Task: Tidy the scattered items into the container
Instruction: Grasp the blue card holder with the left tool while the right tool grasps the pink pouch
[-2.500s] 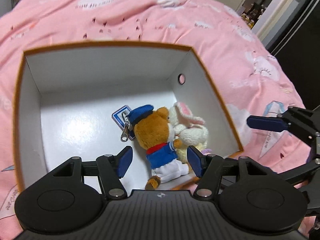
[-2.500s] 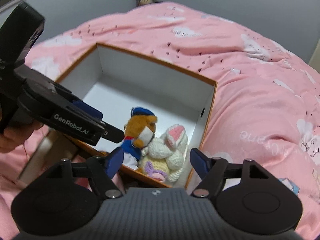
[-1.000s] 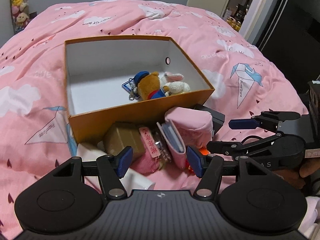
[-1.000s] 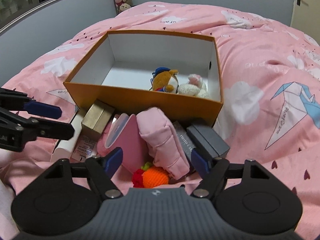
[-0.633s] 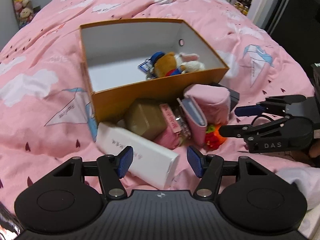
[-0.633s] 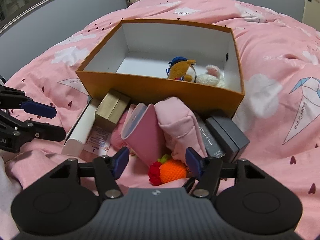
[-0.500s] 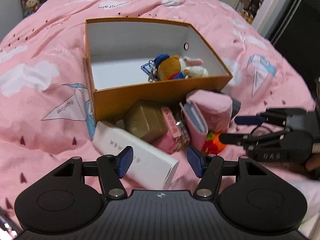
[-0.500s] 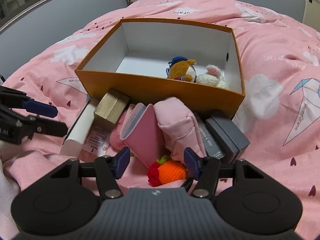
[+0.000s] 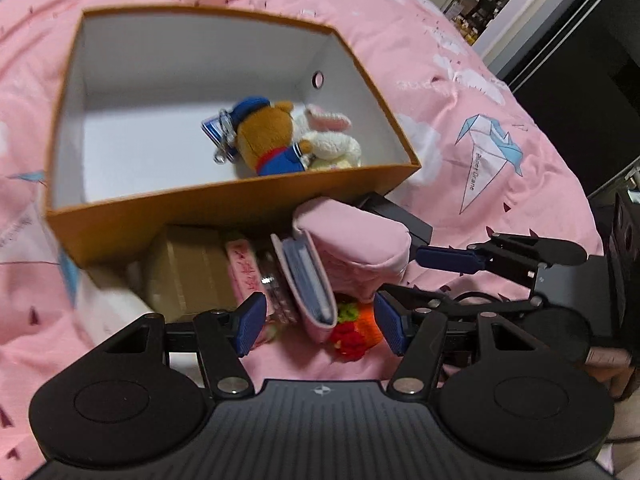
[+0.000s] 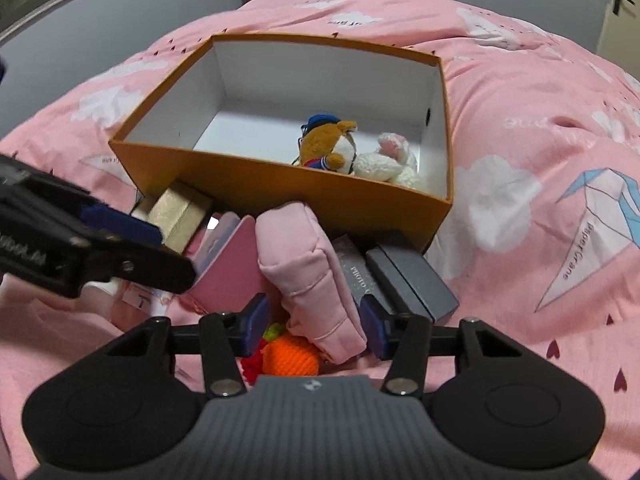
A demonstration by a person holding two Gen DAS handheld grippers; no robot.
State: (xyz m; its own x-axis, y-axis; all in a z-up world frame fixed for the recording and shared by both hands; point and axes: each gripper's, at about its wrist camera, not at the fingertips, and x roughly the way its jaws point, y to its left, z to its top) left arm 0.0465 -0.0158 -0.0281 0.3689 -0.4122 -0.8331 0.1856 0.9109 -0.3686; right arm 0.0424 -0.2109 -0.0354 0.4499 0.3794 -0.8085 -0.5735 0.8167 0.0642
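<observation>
The orange box [image 10: 280, 184] with a white inside holds a bear plush [image 10: 324, 148] and a white bunny plush [image 10: 388, 164]. In front of it a pile lies on the bed. My right gripper [image 10: 314, 328] straddles the pink pouch [image 10: 308, 264]; its jaws are closing, and the left pad is still clear of the pouch. An orange crochet toy [image 10: 290, 354] lies just under it. My left gripper [image 9: 320, 326] is open over the lower end of the pink wallet [image 9: 308, 280], beside the crochet toy [image 9: 356, 328]. Neither gripper holds anything.
A gold box [image 9: 192, 276], a pink labelled packet [image 9: 244, 272] and a blurred white box [image 9: 108, 308] lie left of the wallet. Dark grey boxes [image 10: 412, 276] lie right of the pouch. The pink bedspread [image 10: 520, 160] spreads all round, and a dark doorway [image 9: 580, 60] is far right.
My left gripper has come in closer and lower, from over the white box to the pink wallet. My right gripper's jaws have narrowed around the pink pouch.
</observation>
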